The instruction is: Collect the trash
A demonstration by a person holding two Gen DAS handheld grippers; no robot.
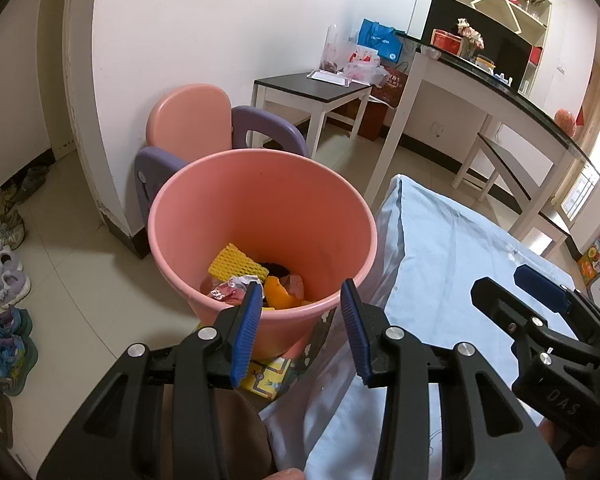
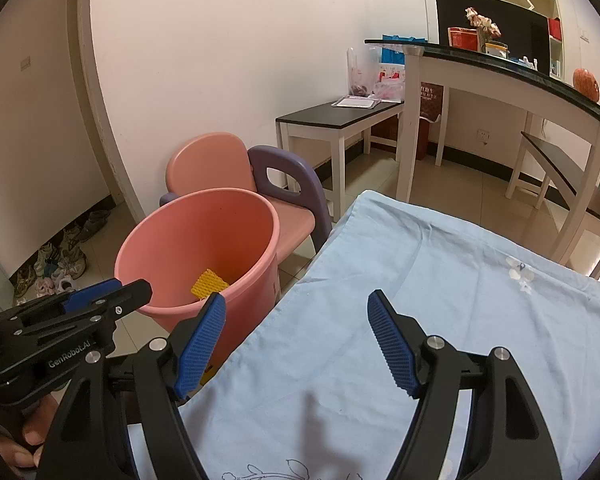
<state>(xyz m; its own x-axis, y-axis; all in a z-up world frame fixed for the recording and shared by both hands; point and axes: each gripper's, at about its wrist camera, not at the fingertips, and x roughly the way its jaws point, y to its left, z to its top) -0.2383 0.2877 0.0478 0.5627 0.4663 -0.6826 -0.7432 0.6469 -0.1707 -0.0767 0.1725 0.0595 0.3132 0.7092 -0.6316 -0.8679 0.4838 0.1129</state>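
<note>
A pink bucket (image 1: 260, 216) stands on the floor by a table draped in light blue cloth (image 1: 440, 256). In the bucket lie a yellow foam net (image 1: 236, 264), crumpled wrappers (image 1: 232, 291) and orange peel (image 1: 279, 296). My left gripper (image 1: 302, 286) hovers over the bucket's near rim, open, with nothing between its blue pads. My right gripper (image 2: 298, 300) is open over the cloth (image 2: 420, 300) and holds nothing. It also shows at the right of the left wrist view, as right gripper (image 1: 514, 286). In the right wrist view the bucket (image 2: 172, 236), the foam net (image 2: 210, 282) and the left gripper (image 2: 120, 289) appear at the left.
A pink and purple child's chair (image 1: 196, 120) stands behind the bucket against the wall. Several shoes (image 1: 8, 280) line the floor at the left. A black-topped bench (image 2: 340, 116) and a white desk with a glass top (image 2: 480, 68) stand farther back. A colourful box (image 1: 270, 376) lies under the bucket.
</note>
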